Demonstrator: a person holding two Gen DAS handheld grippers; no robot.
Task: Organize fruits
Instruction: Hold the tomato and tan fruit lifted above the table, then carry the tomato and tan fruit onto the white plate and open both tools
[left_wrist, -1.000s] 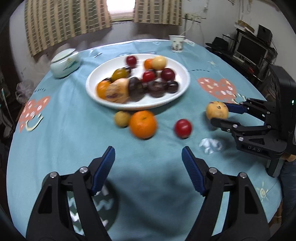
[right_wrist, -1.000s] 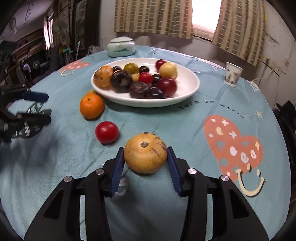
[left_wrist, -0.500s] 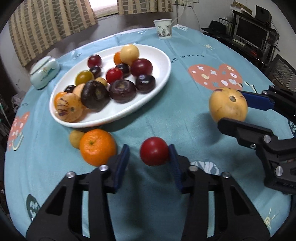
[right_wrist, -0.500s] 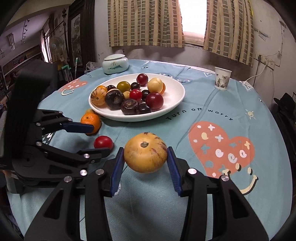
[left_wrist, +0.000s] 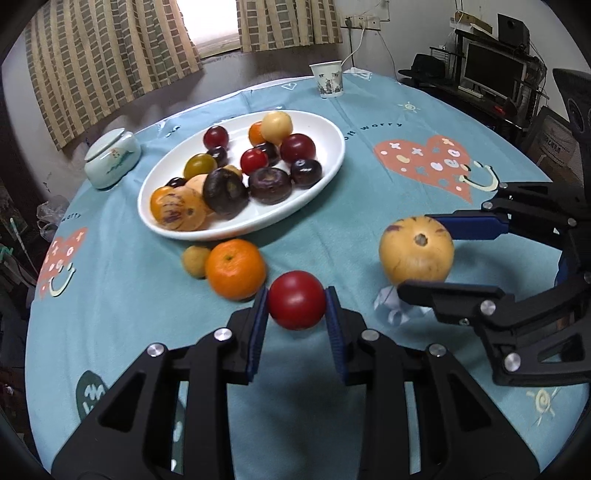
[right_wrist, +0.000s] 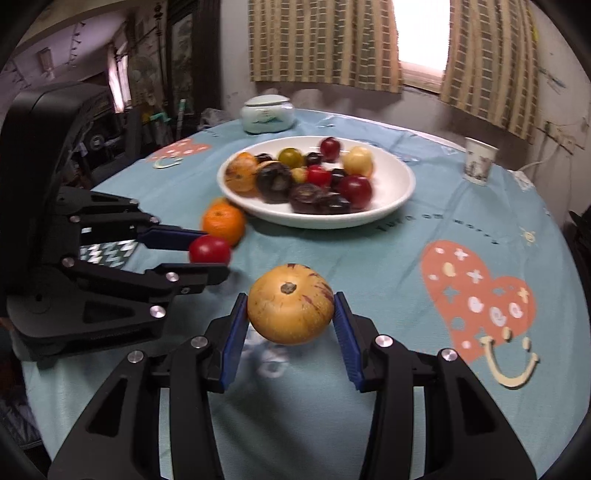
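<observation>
A round tabletop under a teal cloth printed with hearts filled the room's foreground, with checked curtains at the window behind it. The white plate, heaped with dark, red and yellow fruits, sat near the tabletop's middle and serves as the landmark here. In front of the plate and to its right, the right hand-held gripper clamped a yellow fruit with purple streaks between its blue pads, clear of the cloth. Just in front of the plate, the left hand-held gripper had just been closing and its pads pressed both sides of a red fruit. An orange lay on the cloth right at the plate's near rim, touching a smaller yellowish fruit beside it. A lidded pale ceramic jar stood left of the plate, and a paper cup stood beyond it.
</observation>
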